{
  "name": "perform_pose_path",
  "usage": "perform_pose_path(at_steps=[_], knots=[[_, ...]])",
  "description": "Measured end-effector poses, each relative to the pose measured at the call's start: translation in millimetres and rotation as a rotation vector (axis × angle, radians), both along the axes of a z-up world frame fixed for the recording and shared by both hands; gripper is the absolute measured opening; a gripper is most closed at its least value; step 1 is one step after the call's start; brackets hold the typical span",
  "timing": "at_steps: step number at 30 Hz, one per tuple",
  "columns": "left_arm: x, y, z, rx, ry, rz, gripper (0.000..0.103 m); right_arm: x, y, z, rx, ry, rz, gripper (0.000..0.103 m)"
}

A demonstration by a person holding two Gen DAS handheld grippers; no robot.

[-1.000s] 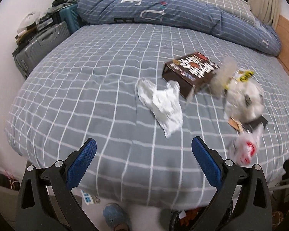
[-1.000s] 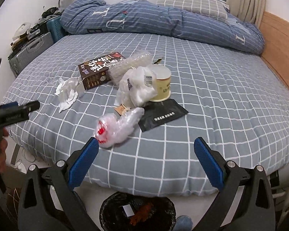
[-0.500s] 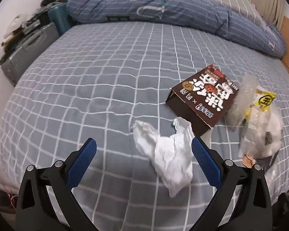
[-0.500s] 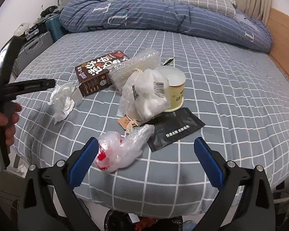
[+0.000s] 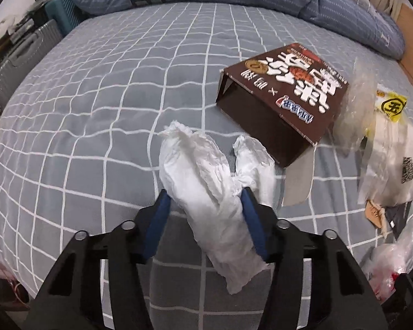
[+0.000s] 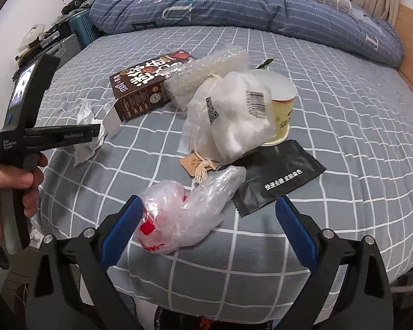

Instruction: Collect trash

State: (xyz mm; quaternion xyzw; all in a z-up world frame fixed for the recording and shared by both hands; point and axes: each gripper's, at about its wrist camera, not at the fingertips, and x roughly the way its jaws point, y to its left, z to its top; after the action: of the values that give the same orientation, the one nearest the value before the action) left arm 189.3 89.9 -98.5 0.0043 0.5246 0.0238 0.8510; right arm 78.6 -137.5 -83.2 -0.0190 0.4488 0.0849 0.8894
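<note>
A crumpled white tissue (image 5: 203, 181) lies on the grey checked bed (image 5: 96, 96). My left gripper (image 5: 203, 195) straddles it, jaws closing, and both blue pads touch its sides. The right wrist view shows that gripper (image 6: 96, 134) at the tissue (image 6: 85, 148). My right gripper (image 6: 206, 220) is open over a clear plastic bag with red print (image 6: 184, 214), which lies against the left finger. Behind it are a white bag with a barcode (image 6: 234, 126), a paper cup (image 6: 280, 110), a black sachet (image 6: 278, 176), bubble wrap (image 6: 206, 68) and a brown box (image 6: 140, 88).
A folded blue duvet (image 6: 234, 8) lies along the far side of the bed, and suitcases (image 5: 13, 63) stand on the left by the wall. A wooden headboard (image 6: 410, 22) borders the right. A person's hand (image 6: 8, 187) holds the left gripper's handle.
My left gripper came down onto the tissue and its jaws narrowed from wide to touching it. My right gripper moved closer over the clear plastic bag and stayed open.
</note>
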Motion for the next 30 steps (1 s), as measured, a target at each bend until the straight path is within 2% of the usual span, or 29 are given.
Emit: perform_pose_path(at_steps=[5, 11, 13, 18, 20, 23, 30], knots=[[-5.1, -0.8, 1.5, 0.030, -0.009, 0.026, 0.028, -1.5, 0.2, -5.0, 0.035, 0.015, -0.001, 0.093], [-9.7, 2.0, 5.3, 0.038, -0.016, 0.038, 0.013, -1.8, 10.7, -9.3, 0.037, 0.022, 0.015, 0.093], [-10.8, 3.4, 7.9, 0.036, -0.020, 0.042, 0.011, -1.3, 13.1, -10.4, 0.038, 0.024, 0.021, 0.093], [-18.9, 4.8, 17.3, 0.041, -0.033, 0.042, 0.009, 2.3, 22.8, -16.5, 0.058, 0.048, 0.050, 0.075], [-20.8, 4.1, 20.7, 0.043, -0.038, 0.041, 0.009, 2.1, 29.9, -19.8, 0.054, 0.056, 0.077, 0.056], [-24.1, 1.9, 26.3, 0.044, -0.048, 0.040, 0.008, 0.2, 35.7, -20.3, 0.037, 0.042, 0.085, 0.050], [-35.0, -0.9, 34.0, 0.024, -0.058, 0.039, 0.007, -2.4, 32.3, -10.0, 0.060, 0.026, 0.073, 0.047]])
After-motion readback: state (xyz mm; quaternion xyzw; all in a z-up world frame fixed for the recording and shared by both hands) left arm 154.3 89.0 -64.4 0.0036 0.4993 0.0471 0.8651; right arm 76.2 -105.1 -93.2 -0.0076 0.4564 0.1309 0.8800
